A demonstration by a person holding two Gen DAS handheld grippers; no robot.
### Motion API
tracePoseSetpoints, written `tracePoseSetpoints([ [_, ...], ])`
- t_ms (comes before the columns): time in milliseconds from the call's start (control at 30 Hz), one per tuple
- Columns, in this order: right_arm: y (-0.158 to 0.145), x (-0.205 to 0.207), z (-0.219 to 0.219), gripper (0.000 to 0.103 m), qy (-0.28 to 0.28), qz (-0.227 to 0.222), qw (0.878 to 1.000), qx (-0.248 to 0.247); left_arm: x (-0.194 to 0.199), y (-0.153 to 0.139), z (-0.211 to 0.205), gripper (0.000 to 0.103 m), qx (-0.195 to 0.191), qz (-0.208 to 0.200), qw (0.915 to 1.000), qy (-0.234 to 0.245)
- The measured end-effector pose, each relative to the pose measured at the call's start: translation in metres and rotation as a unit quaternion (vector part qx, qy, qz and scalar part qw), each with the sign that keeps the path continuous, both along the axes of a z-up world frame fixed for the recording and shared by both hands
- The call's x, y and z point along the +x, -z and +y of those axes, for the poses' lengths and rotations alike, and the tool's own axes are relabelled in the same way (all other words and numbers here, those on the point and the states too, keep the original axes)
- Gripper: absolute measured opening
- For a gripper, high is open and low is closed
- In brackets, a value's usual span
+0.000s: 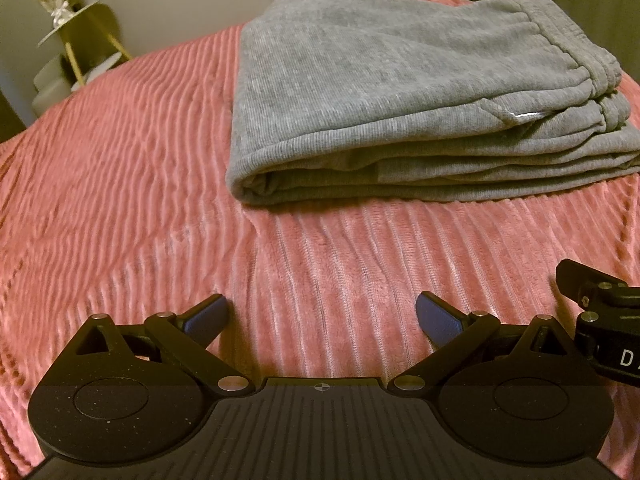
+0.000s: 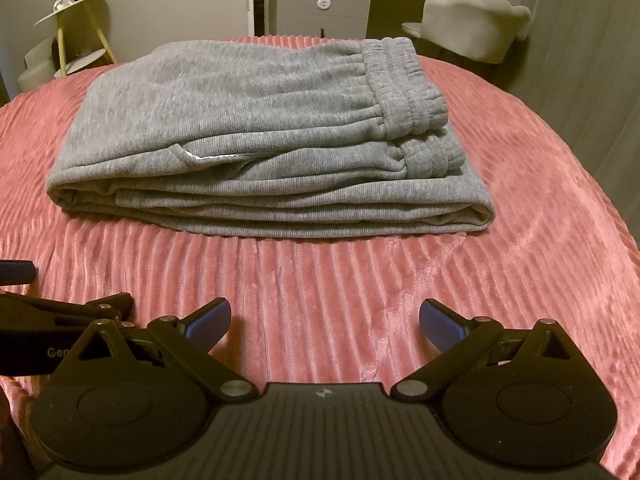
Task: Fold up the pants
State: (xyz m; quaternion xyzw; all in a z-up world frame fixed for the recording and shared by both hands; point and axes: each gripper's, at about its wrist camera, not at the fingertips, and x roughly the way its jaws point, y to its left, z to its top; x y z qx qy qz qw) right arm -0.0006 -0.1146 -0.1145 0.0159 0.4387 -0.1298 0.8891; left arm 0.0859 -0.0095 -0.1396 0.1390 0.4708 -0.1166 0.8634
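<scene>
Grey sweatpants point(image 1: 400, 92) point(image 2: 256, 132) lie folded into a thick rectangular stack on the pink ribbed bedspread point(image 1: 120, 184) point(image 2: 320, 288), elastic waistband on top at the right. My left gripper point(image 1: 322, 314) hovers open over bare bedspread, well short of the stack's near edge, nothing between its blue pads. My right gripper point(image 2: 325, 318) is likewise open and empty, in front of the stack. Each gripper shows at the other's side: the right one's body point(image 1: 600, 320) at the left view's right edge, the left one's finger point(image 2: 16, 272) at the right view's left edge.
Beyond the bed stand a gold-legged tiered side table point(image 1: 84, 36) point(image 2: 76, 28) on the left, a grey cabinet point(image 2: 324, 8) at the back, and a pale upholstered chair point(image 2: 476, 28) at the back right. The bedspread extends wide on both sides of the stack.
</scene>
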Motion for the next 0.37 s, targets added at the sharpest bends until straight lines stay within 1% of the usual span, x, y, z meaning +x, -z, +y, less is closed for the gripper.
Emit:
tracePoseSetpoints([
  [167, 0.0011, -0.0004, 0.0014, 0.1, -0.001, 0.001, 1.0, -0.005, 0.0019, 0.0001, 0.0012, 0.103, -0.005, 0.004, 1.0, -0.001],
  [367, 0.0014, -0.0007, 0.0053, 0.1, -0.017, 0.002, 1.0, -0.002, 0.0059, 0.0023, 0.0097, 0.103, -0.028, 0.016, 0.9992, -0.022],
])
